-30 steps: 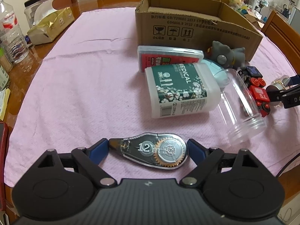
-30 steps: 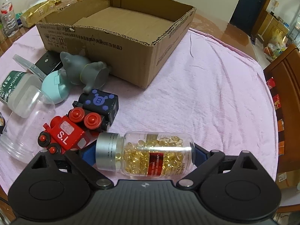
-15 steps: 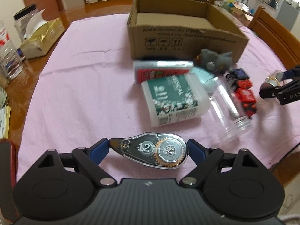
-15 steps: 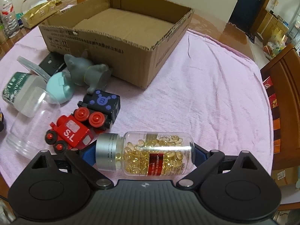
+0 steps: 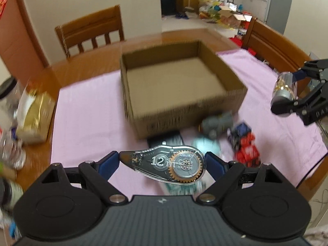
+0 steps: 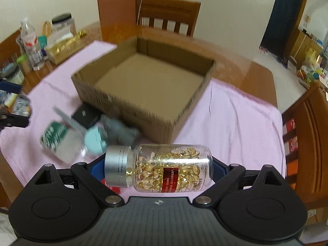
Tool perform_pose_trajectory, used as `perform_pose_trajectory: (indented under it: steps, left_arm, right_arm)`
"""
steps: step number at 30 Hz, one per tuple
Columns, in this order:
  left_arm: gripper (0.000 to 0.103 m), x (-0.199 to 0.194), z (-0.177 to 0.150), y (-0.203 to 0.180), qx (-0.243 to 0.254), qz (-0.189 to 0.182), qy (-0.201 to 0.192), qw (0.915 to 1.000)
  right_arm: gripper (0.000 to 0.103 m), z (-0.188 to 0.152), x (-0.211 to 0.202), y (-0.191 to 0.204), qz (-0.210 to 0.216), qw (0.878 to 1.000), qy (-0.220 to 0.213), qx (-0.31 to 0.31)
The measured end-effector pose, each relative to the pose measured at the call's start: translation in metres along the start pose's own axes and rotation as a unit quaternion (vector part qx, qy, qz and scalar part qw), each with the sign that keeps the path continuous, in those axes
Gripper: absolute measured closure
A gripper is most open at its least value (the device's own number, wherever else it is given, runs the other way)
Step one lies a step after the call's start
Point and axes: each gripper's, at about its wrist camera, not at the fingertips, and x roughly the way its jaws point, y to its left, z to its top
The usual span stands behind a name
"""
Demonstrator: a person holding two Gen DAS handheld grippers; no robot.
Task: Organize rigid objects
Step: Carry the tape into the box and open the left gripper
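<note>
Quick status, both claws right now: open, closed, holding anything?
Left claw: closed on the correction tape dispenser, held clear of the table.
Right claw: closed on the capsule bottle, gripped end to end, lying sideways.

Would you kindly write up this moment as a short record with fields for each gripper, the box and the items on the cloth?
left gripper: shut on correction tape
right gripper: shut on capsule bottle, lying sideways, silver cap to the left
cardboard box: open top, nothing inside
pink cloth: grey toy, red toy train, green-labelled bottle beside the box, blurred
</note>
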Motion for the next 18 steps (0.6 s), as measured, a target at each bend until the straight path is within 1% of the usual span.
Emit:
perform_pose_trajectory:
  steps: [4, 5, 9, 14, 18]
  left_arm:
    - [0.014, 0.014, 0.036, 0.006, 0.010, -0.005, -0.020, 0.9997]
    - [0.014, 0.018, 0.042, 0.008, 0.011, -0.003, -0.022, 0.9997]
    - [0.014, 0.037, 0.072, 0.017, 0.011, -0.012, -0.031, 0.9994]
    - [0.014, 0.071, 0.103, 0.023, 0.022, -0.025, -0.035, 0.9988]
    - [0.014, 0.101, 0.123, 0.029, 0.025, -0.031, -0.032, 0.9987]
  right_arm:
    - [0.005, 0.021, 0.000, 0.001, -0.007, 1.000, -0.022, 0.000]
    - [0.005, 0.027, 0.001, 0.001, -0.009, 1.000, -0.028, 0.001]
    - [0.005, 0.045, 0.006, 0.002, -0.010, 0.999, -0.040, 0.012]
    - [0.005, 0.063, 0.015, 0.004, -0.010, 0.999, -0.042, 0.020]
    - [0.005, 0.073, 0.024, 0.006, -0.019, 0.999, -0.040, 0.024]
